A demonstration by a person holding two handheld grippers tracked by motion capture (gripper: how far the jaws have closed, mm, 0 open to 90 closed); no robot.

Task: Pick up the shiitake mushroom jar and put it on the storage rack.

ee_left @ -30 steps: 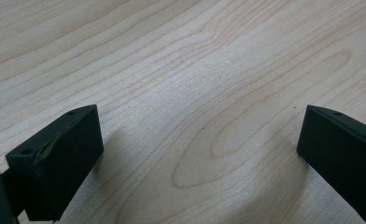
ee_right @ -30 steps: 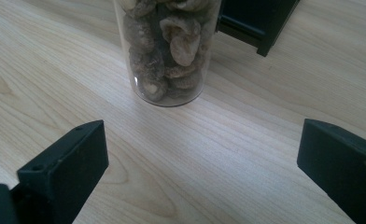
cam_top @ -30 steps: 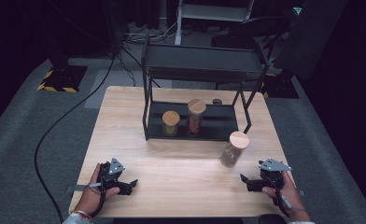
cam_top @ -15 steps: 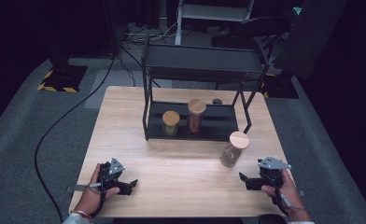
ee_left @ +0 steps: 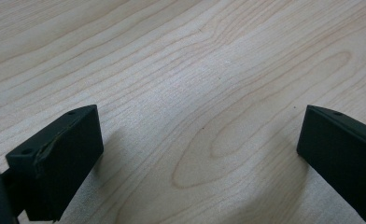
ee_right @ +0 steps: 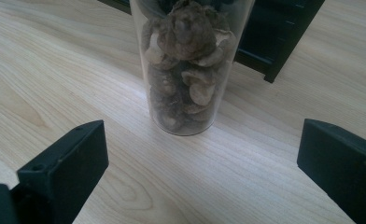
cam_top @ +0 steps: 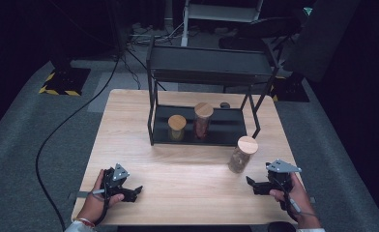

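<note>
We take the black rack (cam_top: 202,72) at the back of the wooden worktop (cam_top: 187,169) as our landmark. Just in front of the rack's right front leg, standing upright on the bare wood, we see the free jar (cam_top: 241,154), a clear tube with a round wooden lid and brownish dried pieces inside. In the right gripper view the same jar (ee_right: 188,65) rises straight ahead, with the rack's dark lower edge (ee_right: 284,42) just behind it.

Our right hand-held gripper (cam_top: 255,186) rests on the worktop well in front of the rack, near the right front corner, pointing toward the jar but apart from it. Its jaws stand spread wide, with the jar's base centred between them farther off and nothing touching either one.

Our left hand-held gripper (cam_top: 132,192) lies on the worktop well in front of the rack's left end, near the front edge. Its jaws are spread as well, with only plain wood grain between them.

On the rack's lower shelf stand two more lidded jars: a short jar (cam_top: 177,128) toward the left and a taller jar (cam_top: 202,120) beside it, holding something reddish-brown. A small dark object (cam_top: 225,105) lies behind the rack, too small for us to identify.
</note>
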